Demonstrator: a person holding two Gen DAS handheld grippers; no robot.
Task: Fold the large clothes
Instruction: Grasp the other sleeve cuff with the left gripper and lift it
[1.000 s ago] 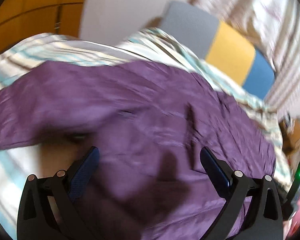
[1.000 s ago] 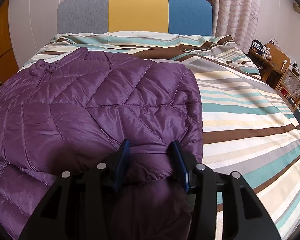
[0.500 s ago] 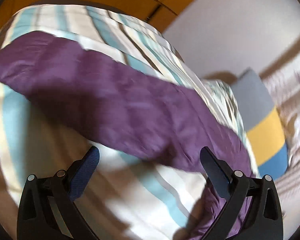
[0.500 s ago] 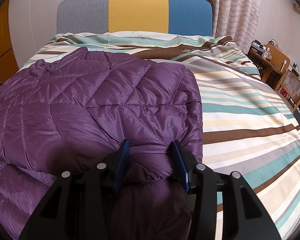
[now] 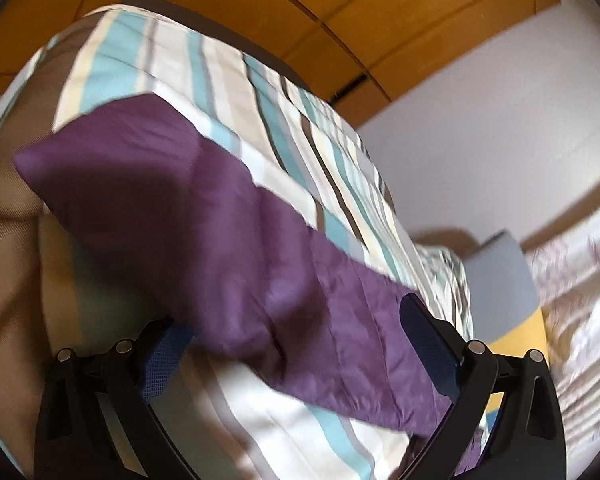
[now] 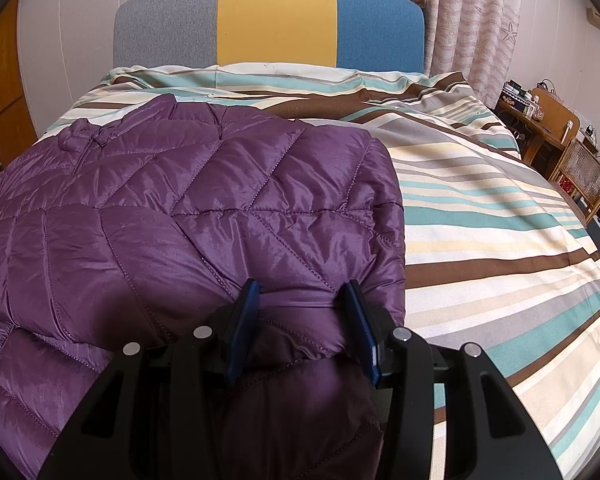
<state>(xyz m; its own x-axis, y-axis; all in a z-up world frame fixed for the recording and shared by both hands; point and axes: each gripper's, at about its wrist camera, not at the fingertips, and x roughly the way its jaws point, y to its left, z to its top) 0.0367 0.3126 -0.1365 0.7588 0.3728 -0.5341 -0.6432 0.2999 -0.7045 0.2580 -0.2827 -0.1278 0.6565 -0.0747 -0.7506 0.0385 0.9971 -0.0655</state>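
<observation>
A purple quilted jacket (image 6: 172, 216) lies on the striped bed, partly folded over itself. My right gripper (image 6: 304, 300) sits low at the jacket's near right hem, its jaws part open with a fold of the fabric between the blue pads. In the left wrist view a purple sleeve (image 5: 204, 232) lies stretched across the striped cover, and my left gripper (image 5: 292, 336) is wide open astride it, the sleeve passing between the pads without being clamped.
The striped bed cover (image 6: 500, 220) lies to the right of the jacket. A grey, yellow and blue headboard (image 6: 276, 20) stands at the back. A wooden bedside table (image 6: 540, 120) and chair stand at the right. Orange wardrobe doors (image 5: 300, 12) are on the left.
My left gripper has swung away from the jacket body to the outstretched sleeve and moved down close over it. The right gripper has not moved.
</observation>
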